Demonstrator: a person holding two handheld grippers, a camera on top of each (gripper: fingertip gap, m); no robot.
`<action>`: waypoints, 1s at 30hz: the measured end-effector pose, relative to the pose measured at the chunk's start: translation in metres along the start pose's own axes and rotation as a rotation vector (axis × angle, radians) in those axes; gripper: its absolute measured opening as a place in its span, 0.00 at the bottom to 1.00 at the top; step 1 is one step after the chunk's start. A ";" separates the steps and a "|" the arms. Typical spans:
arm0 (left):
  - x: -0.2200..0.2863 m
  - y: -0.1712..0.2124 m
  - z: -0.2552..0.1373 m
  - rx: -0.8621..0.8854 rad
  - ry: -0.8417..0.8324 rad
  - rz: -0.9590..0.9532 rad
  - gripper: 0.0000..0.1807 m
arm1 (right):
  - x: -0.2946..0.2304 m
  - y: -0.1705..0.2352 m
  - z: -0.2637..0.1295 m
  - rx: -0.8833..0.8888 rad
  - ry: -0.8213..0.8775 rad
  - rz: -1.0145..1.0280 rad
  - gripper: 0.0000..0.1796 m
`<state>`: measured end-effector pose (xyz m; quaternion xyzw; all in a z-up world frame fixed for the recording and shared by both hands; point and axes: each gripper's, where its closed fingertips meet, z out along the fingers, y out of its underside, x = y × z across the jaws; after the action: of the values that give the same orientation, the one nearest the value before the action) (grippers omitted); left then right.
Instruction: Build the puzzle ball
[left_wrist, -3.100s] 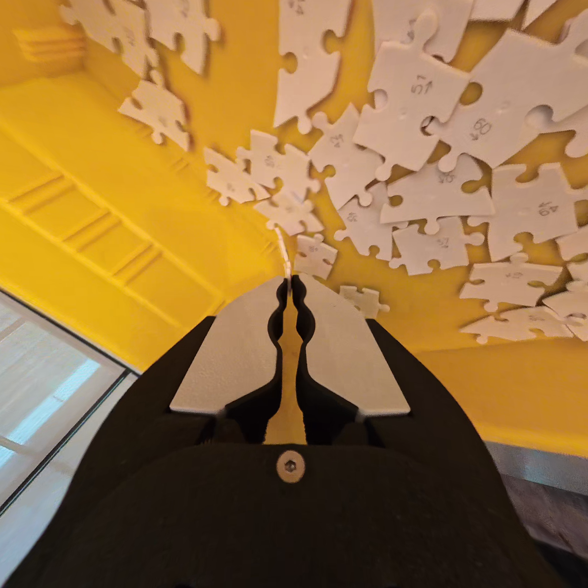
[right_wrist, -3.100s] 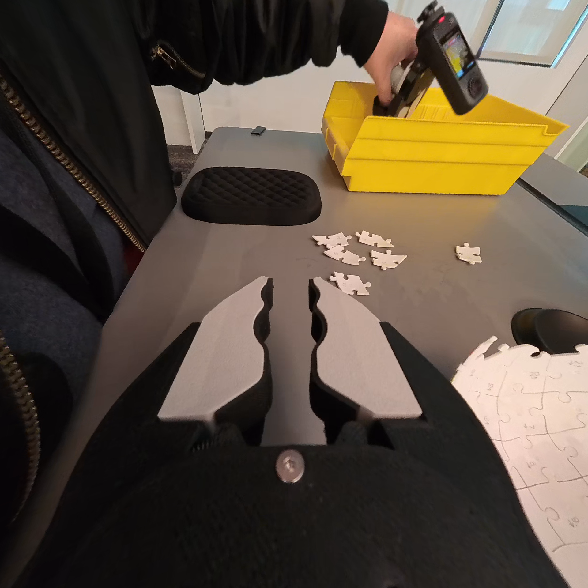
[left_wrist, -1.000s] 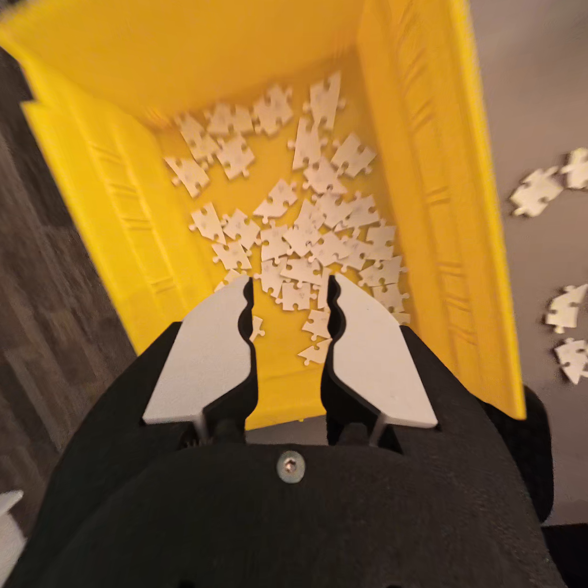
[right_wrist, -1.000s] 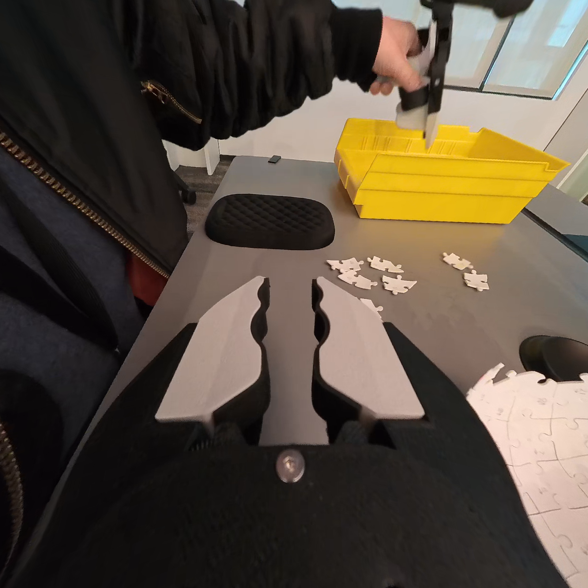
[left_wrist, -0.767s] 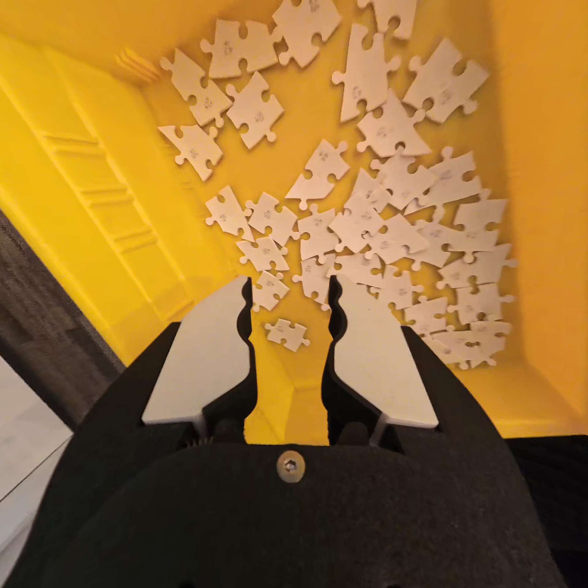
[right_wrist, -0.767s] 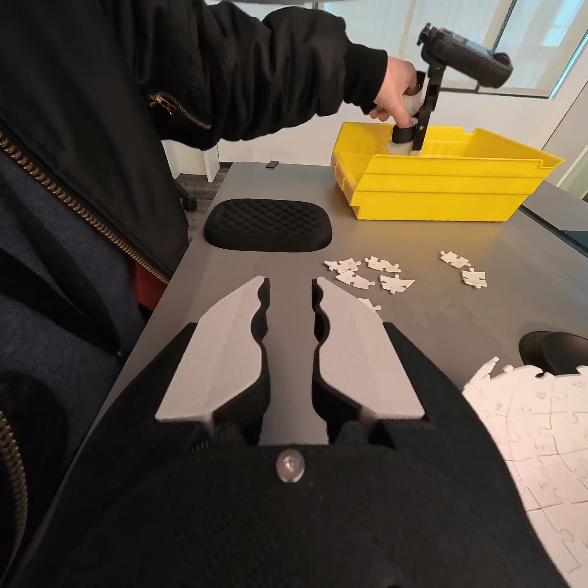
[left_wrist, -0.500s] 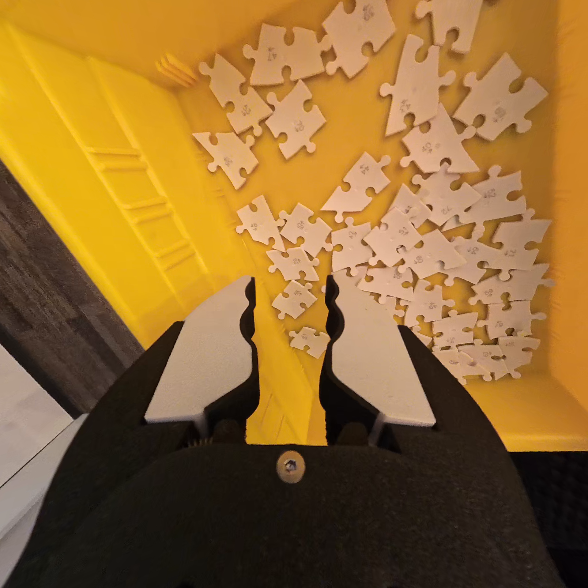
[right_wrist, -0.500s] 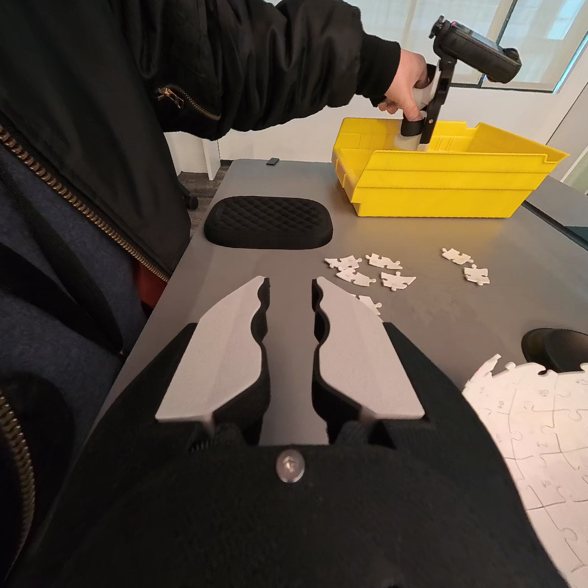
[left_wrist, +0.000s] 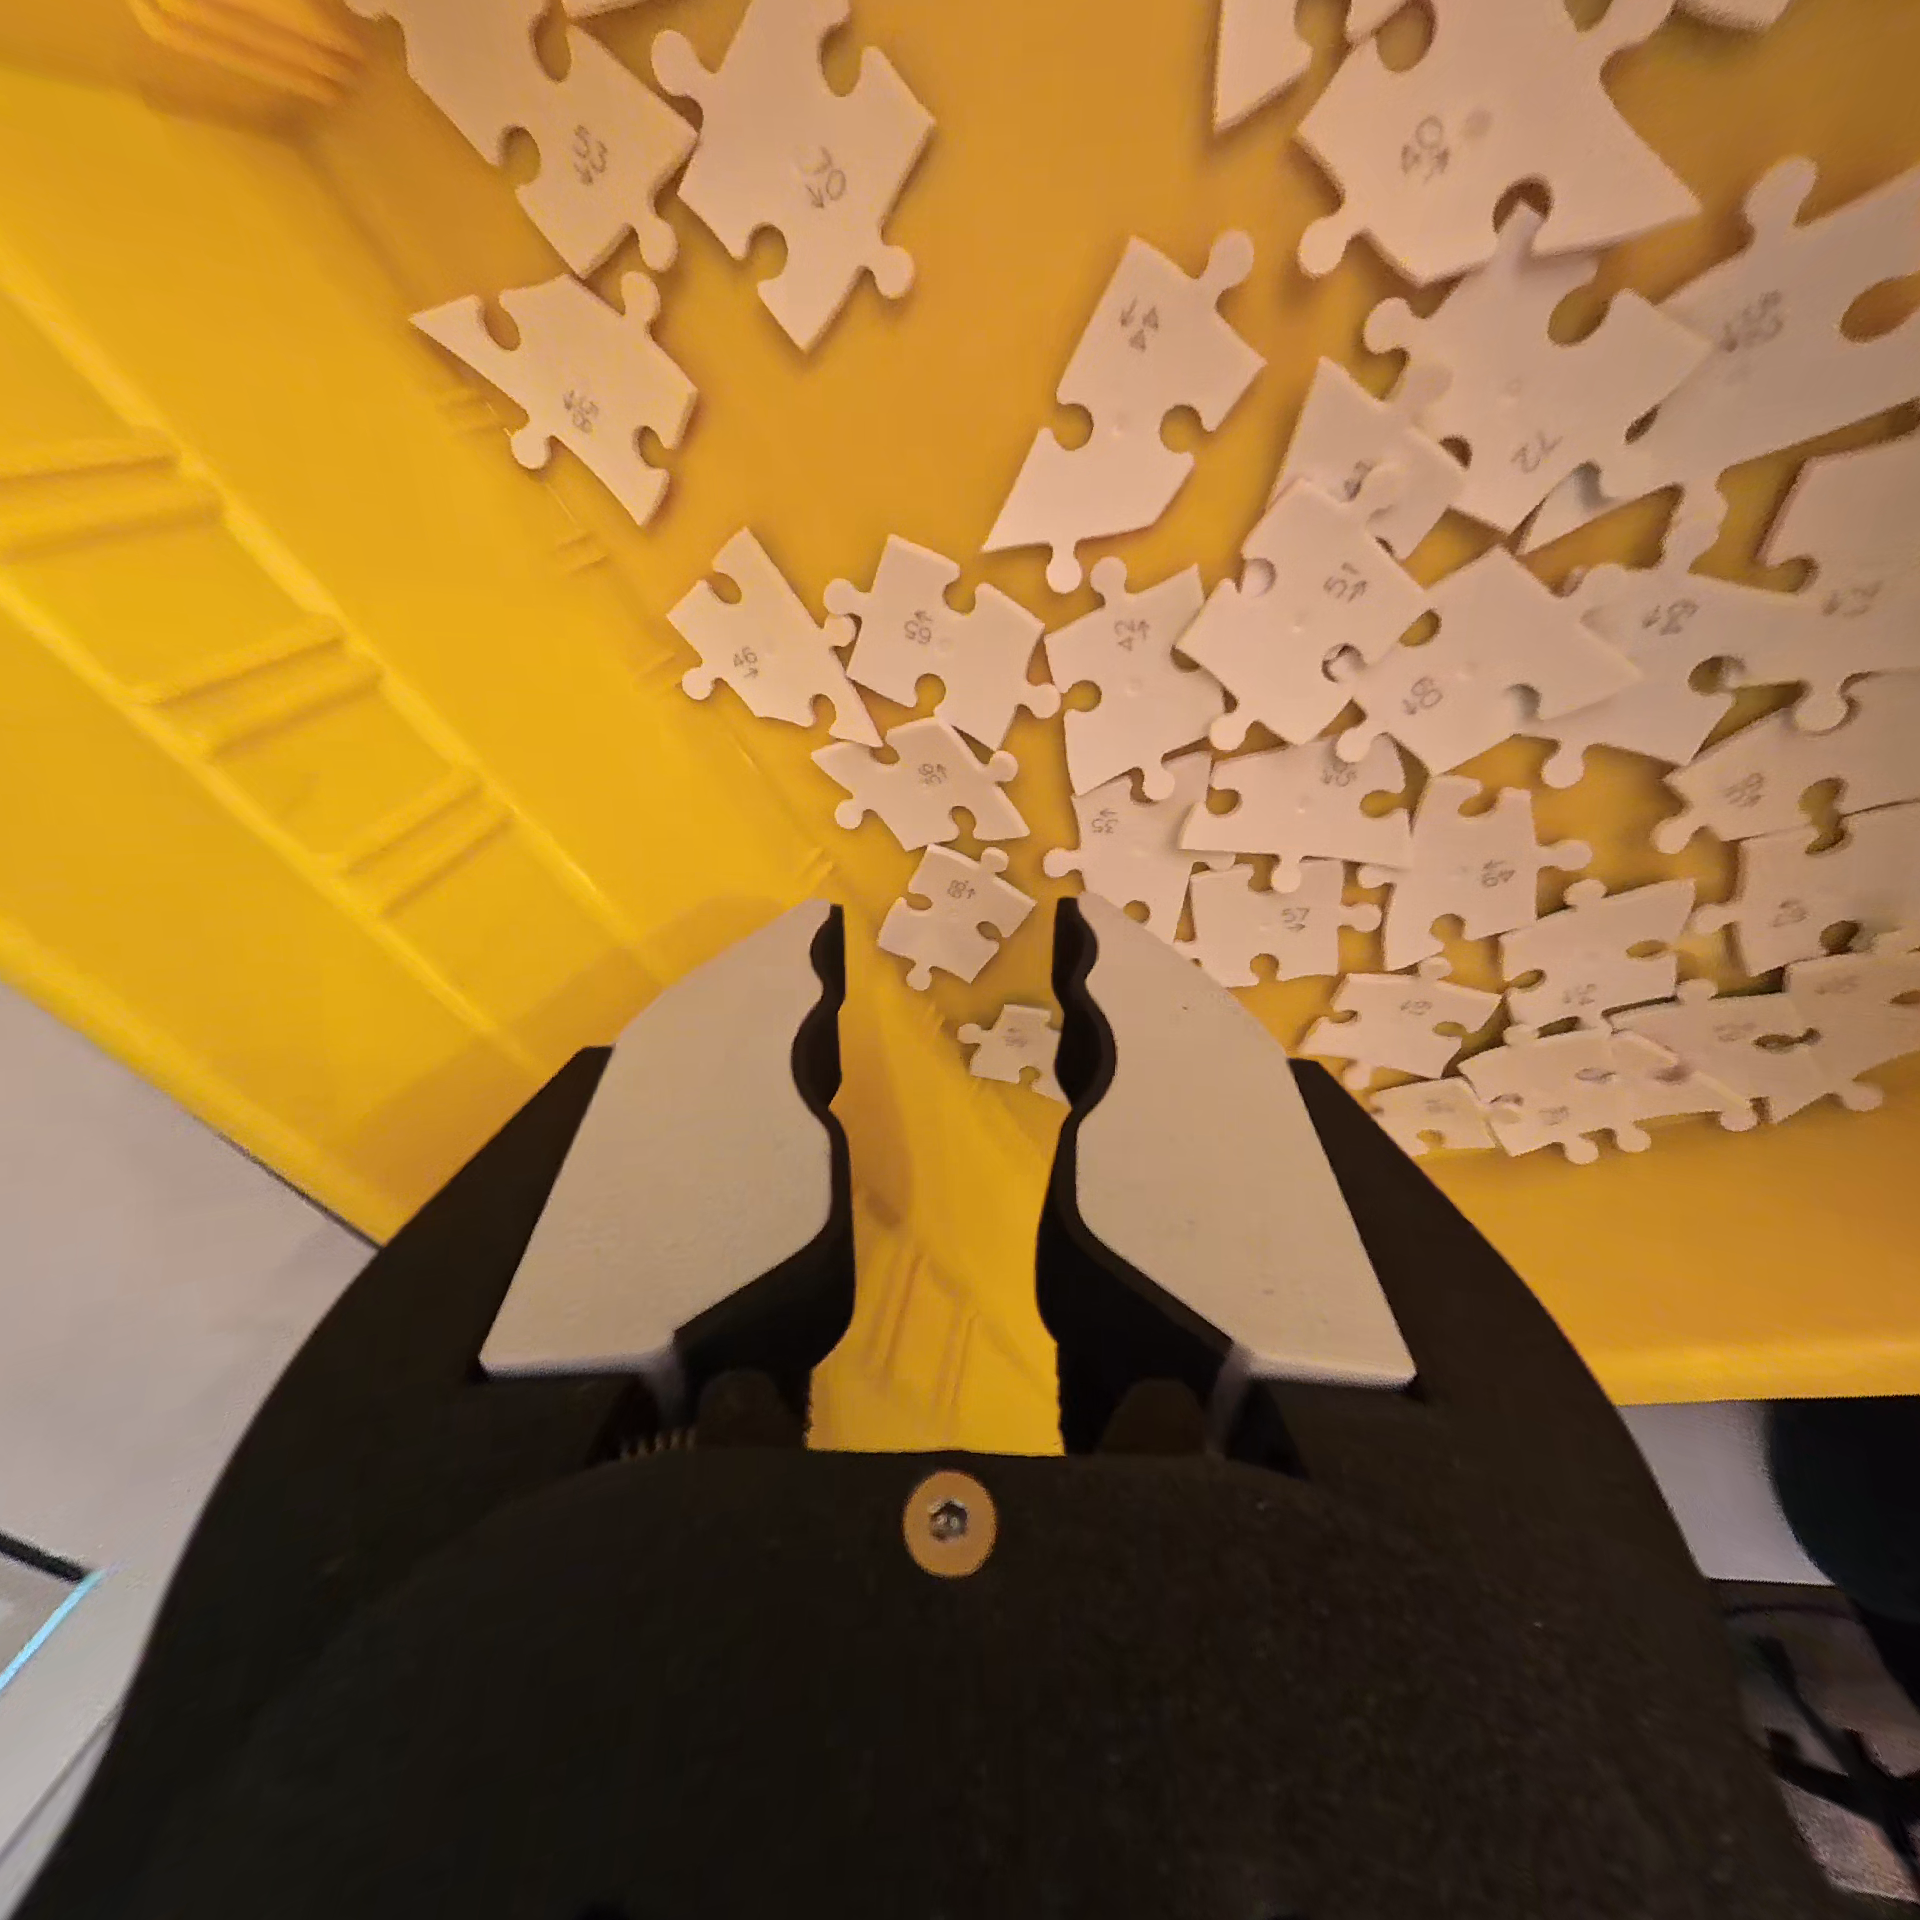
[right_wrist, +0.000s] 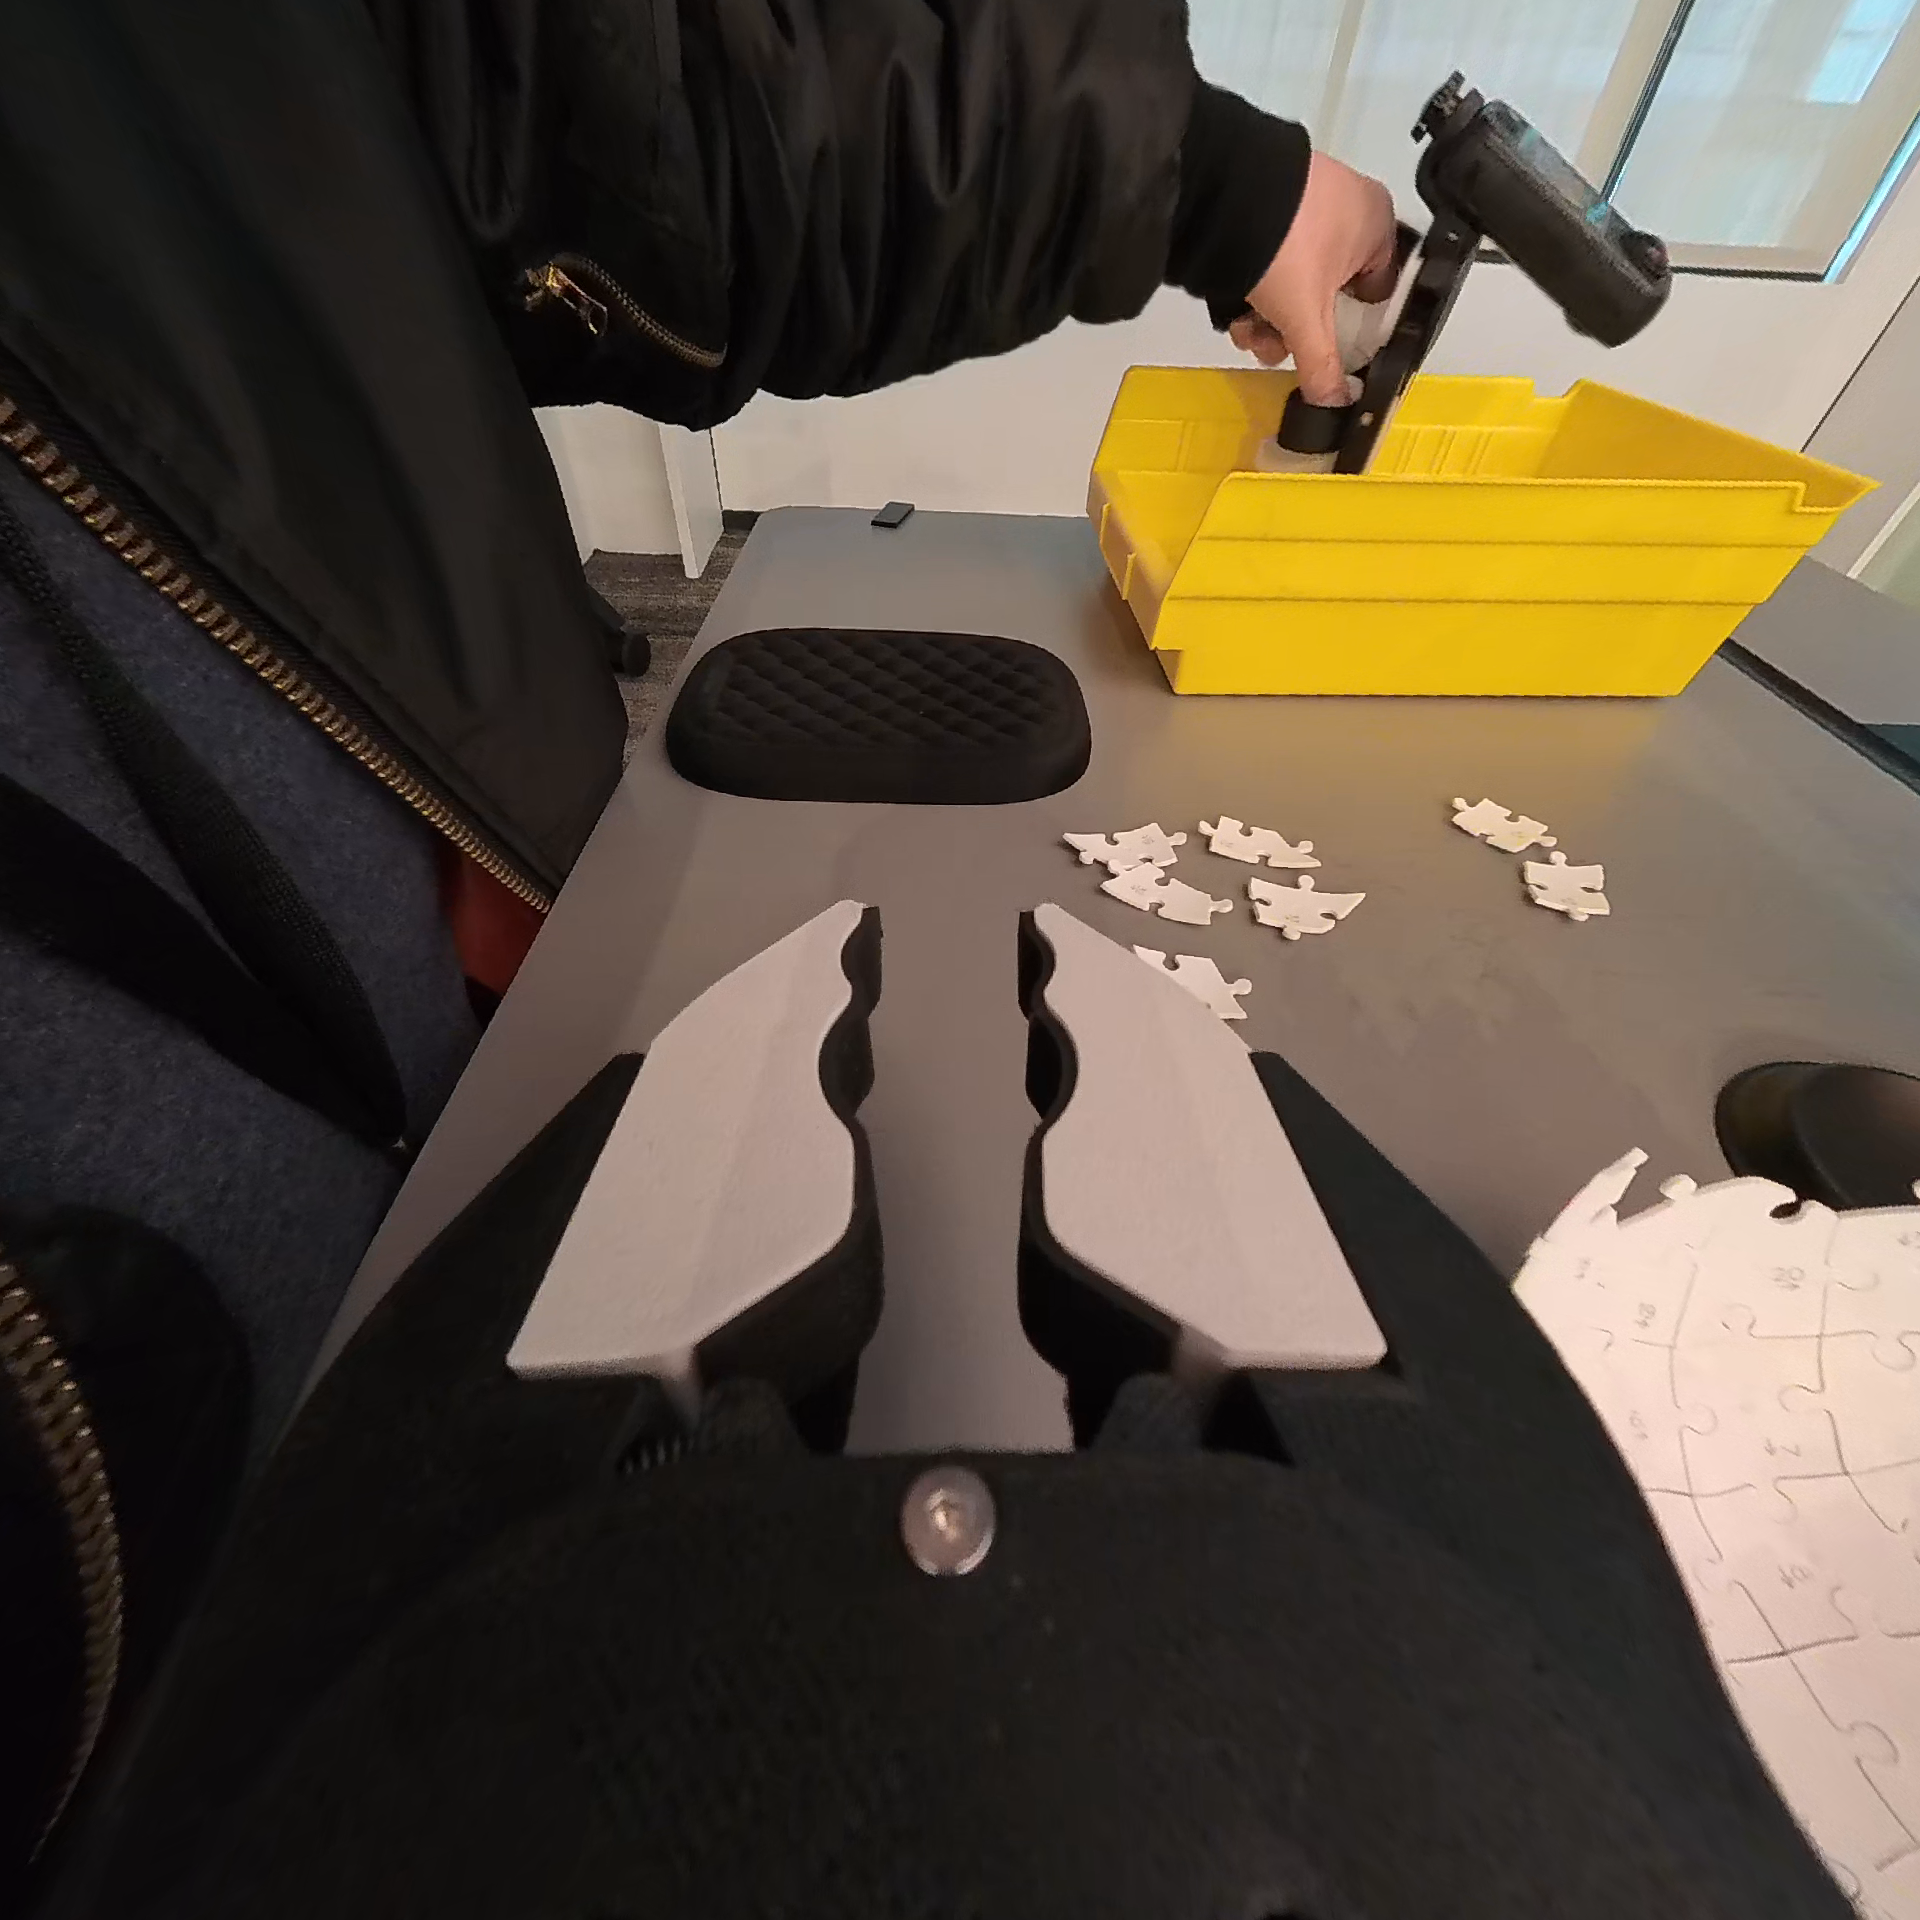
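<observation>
My left gripper (left_wrist: 948, 914) is open and empty, deep inside the yellow bin (left_wrist: 312, 727), its tips just short of a small white puzzle piece (left_wrist: 954, 914). Several white numbered pieces (left_wrist: 1320, 644) lie scattered over the bin floor. In the right wrist view the left gripper's body (right_wrist: 1392, 343) reaches down into the yellow bin (right_wrist: 1455, 603), its fingers hidden by the wall. My right gripper (right_wrist: 948, 925) is open and empty, low over the grey table (right_wrist: 1403, 1049). The part-built white puzzle ball (right_wrist: 1766, 1475) lies at the right. Loose white pieces (right_wrist: 1216, 883) lie on the table ahead.
A black quilted pad (right_wrist: 878, 717) lies on the table left of the bin. A black round object (right_wrist: 1818, 1132) sits behind the ball. A person's black sleeve (right_wrist: 831, 187) spans the top, and their jacket (right_wrist: 208, 831) borders the table's left edge. About 50 cm separates my left fingertips from my right. My right gripper's tips are some 20 cm from the part-built white puzzle ball (right_wrist: 1766, 1475).
My left gripper let go of a piece over the table, came back open and has dropped lower into the bin, closer to the pieces. My right gripper has stayed open and almost still.
</observation>
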<state>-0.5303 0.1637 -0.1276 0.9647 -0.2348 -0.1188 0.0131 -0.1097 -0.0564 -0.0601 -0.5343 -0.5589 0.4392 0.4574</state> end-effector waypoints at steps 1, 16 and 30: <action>0.000 -0.001 0.001 0.002 0.011 -0.022 0.21 | 0.000 0.000 0.000 0.000 0.000 0.000 0.15; -0.002 -0.011 0.017 -0.019 0.018 -0.020 0.20 | 0.000 -0.001 -0.001 0.001 0.001 -0.003 0.15; 0.002 -0.007 0.018 -0.045 0.065 0.015 0.05 | -0.002 -0.001 -0.002 -0.001 -0.003 -0.010 0.15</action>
<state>-0.5300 0.1695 -0.1458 0.9657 -0.2389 -0.0923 0.0433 -0.1084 -0.0584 -0.0585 -0.5309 -0.5624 0.4376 0.4585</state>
